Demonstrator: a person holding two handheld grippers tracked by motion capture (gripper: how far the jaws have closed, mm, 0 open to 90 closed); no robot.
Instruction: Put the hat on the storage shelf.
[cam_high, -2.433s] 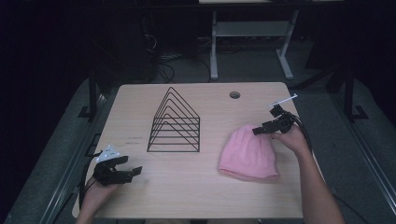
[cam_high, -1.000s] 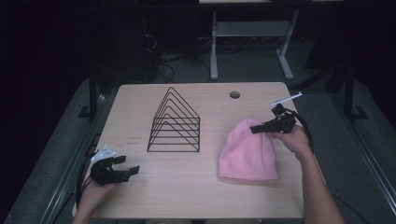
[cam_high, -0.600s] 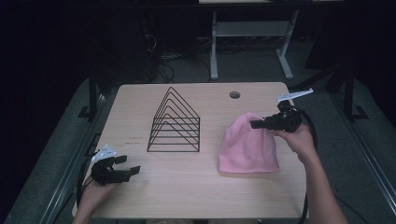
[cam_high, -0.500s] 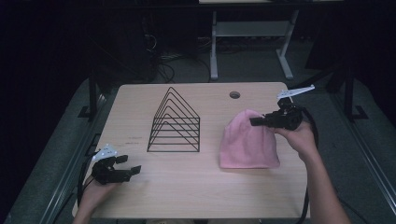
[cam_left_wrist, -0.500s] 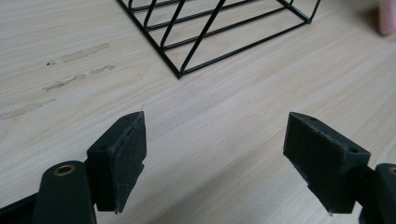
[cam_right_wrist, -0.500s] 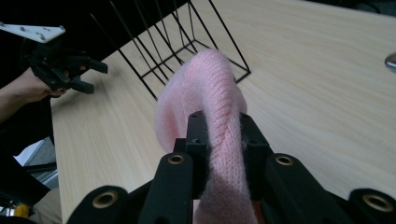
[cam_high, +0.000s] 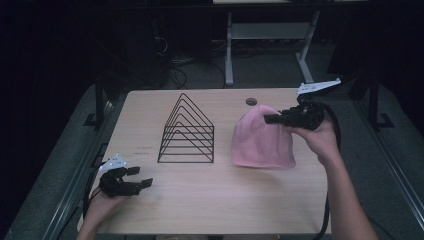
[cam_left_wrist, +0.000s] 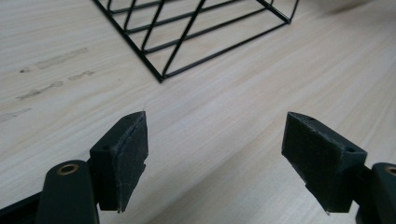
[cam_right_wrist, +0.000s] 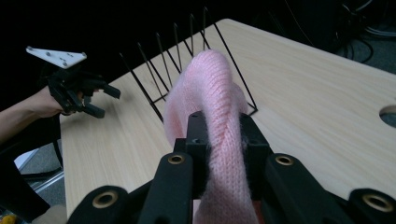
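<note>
Right gripper (cam_right_wrist: 219, 140) clamps pink beanie (cam_high: 260, 137), pinch clear in its view; left gripper (cam_left_wrist: 215, 158) spread wide.

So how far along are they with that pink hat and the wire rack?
Early on, it seems. Done: the right tool has pinched a fold of the pink knit hat and raised its top, while the brim rests on the table. In hand: that lift. Left: wherever the hat goes, perhaps the wire rack, which holds nothing. The left tool is open above bare table.
</note>
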